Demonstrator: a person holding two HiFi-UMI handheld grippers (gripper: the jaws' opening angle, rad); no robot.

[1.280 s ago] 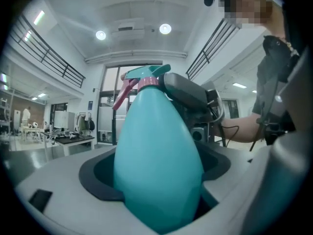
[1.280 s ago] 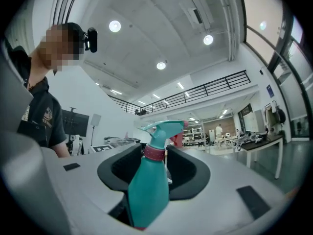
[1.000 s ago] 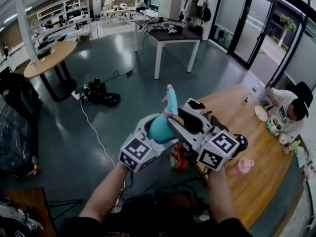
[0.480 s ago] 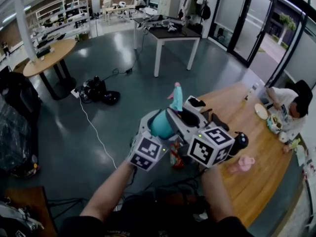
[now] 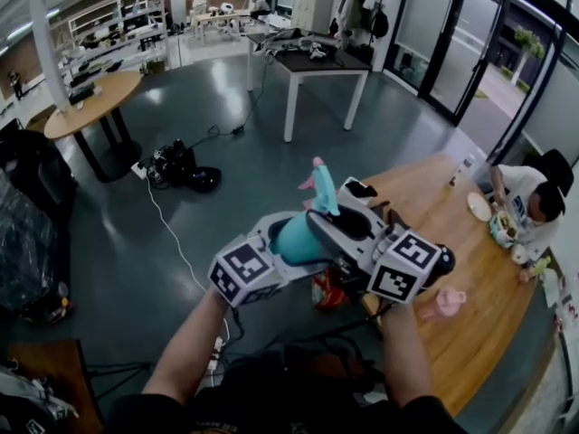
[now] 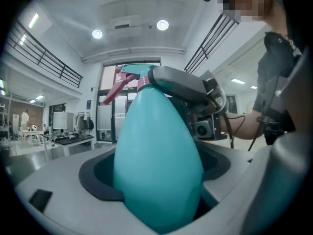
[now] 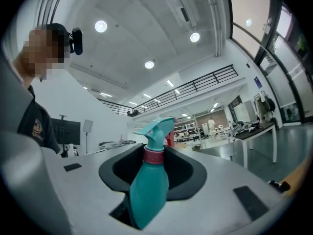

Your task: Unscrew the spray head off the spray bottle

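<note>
In the head view the teal spray bottle (image 5: 294, 238) is held level-to-tilted in mid-air, and its spray head (image 5: 321, 188) points up. My left gripper (image 5: 285, 235) is shut on the bottle's fat body, which fills the left gripper view (image 6: 156, 165). My right gripper (image 5: 324, 221) reaches in from the right at the neck. In the right gripper view the pink collar (image 7: 154, 154) under the teal spray head (image 7: 159, 127) sits between the black pads (image 7: 186, 173). A slim dark gap shows at its left. The right jaws have just been closing with the neck between them.
A long wooden table (image 5: 470, 333) lies below and to the right, with a pink object (image 5: 448, 301), a black object (image 5: 441, 260) and a red packet (image 5: 327, 289) near its edge. A person (image 5: 529, 197) sits at its far end. Cables and bags (image 5: 176, 165) lie on the grey floor.
The left gripper and the bottle swung right half a second ago and have come back left. The right gripper's marker cube has shifted slightly right and up.
</note>
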